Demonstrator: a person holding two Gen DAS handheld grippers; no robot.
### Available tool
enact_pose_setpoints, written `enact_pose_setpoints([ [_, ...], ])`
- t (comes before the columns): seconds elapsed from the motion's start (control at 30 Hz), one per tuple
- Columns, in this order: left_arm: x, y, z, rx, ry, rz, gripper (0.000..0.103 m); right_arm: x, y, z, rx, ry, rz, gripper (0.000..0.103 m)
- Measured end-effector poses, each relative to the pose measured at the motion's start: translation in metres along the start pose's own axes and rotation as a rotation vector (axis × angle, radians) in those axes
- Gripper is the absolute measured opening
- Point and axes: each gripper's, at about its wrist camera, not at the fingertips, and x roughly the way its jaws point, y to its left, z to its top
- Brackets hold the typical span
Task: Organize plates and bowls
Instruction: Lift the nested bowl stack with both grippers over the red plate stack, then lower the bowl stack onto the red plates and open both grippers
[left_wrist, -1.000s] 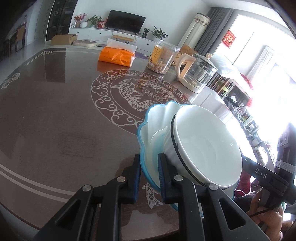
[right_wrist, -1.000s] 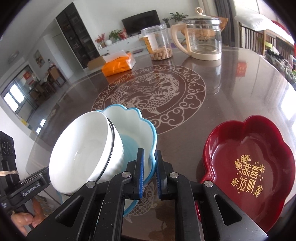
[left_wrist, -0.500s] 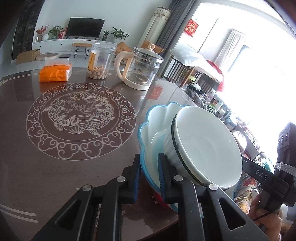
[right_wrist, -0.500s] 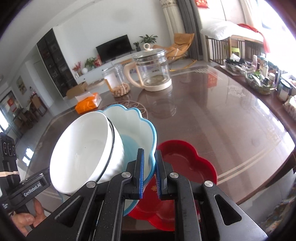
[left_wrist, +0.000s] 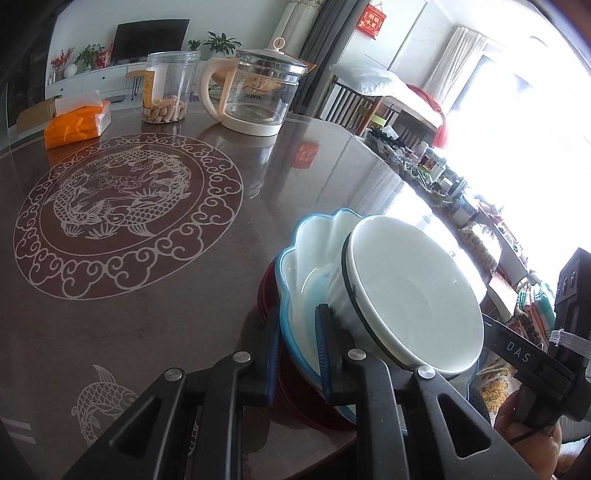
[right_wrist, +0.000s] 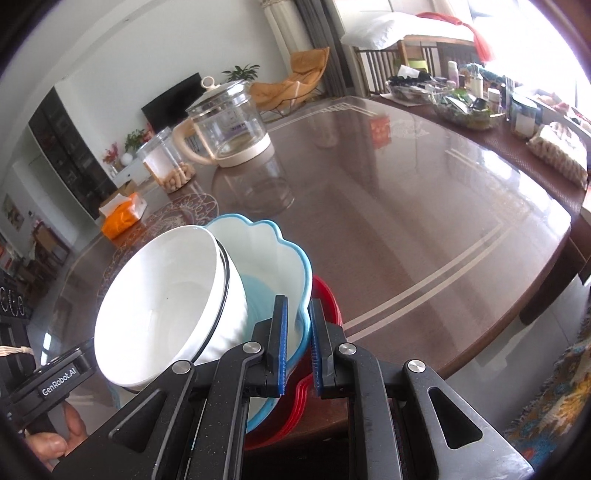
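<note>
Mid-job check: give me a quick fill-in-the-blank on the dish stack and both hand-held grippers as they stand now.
1. The white bowl sits inside the scalloped dish with the ____ rim.
2. Directly beneath that dish lies a ____ plate.
3. The left hand-held gripper and right hand-held gripper each clamp the dish's ____.
4. The clear jar beside the glass kettle holds ____.

Answers: blue; red; rim; peanuts

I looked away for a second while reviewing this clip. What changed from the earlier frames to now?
Both grippers carried the blue scalloped dish, with the white bowl in it, over to the red plate; the stack now sits above or on it, contact unclear. Unchanged: left gripper and right gripper stay clamped on the dish's rim; kettle and jar stay put.
</note>
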Motion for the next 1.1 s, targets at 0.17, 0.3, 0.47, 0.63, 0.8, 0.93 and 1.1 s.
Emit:
enact_pose_setpoints([
  [0.17,0.001,-0.003,-0.001,0.028,-0.018,0.006,0.017,0.002,-0.002,-0.004,0.001,-0.014,-0.007,0.013],
  [0.3,0.001,-0.003,-0.001,0.048,-0.021,-0.001,0.018,0.004,-0.004,-0.004,-0.006,-0.021,-0.003,0.013],
  [0.47,-0.004,-0.006,0.001,0.073,-0.034,0.012,0.018,0.003,-0.002,-0.004,-0.038,-0.025,0.005,0.018],
  [0.63,-0.008,-0.004,0.004,0.065,-0.032,0.025,0.02,-0.005,-0.005,0.0,-0.032,-0.062,0.002,0.047],
  [0.8,-0.018,0.002,0.008,0.052,-0.056,0.054,0.042,-0.012,-0.011,0.003,-0.018,-0.089,0.001,0.055],
  [0.93,-0.035,0.004,0.012,0.048,-0.14,0.107,0.07,-0.014,-0.015,0.004,-0.001,-0.096,0.0,0.057],
  [1.1,-0.069,-0.007,0.014,0.146,-0.231,0.26,0.093,-0.027,-0.016,0.007,0.026,-0.122,0.004,0.058],
])
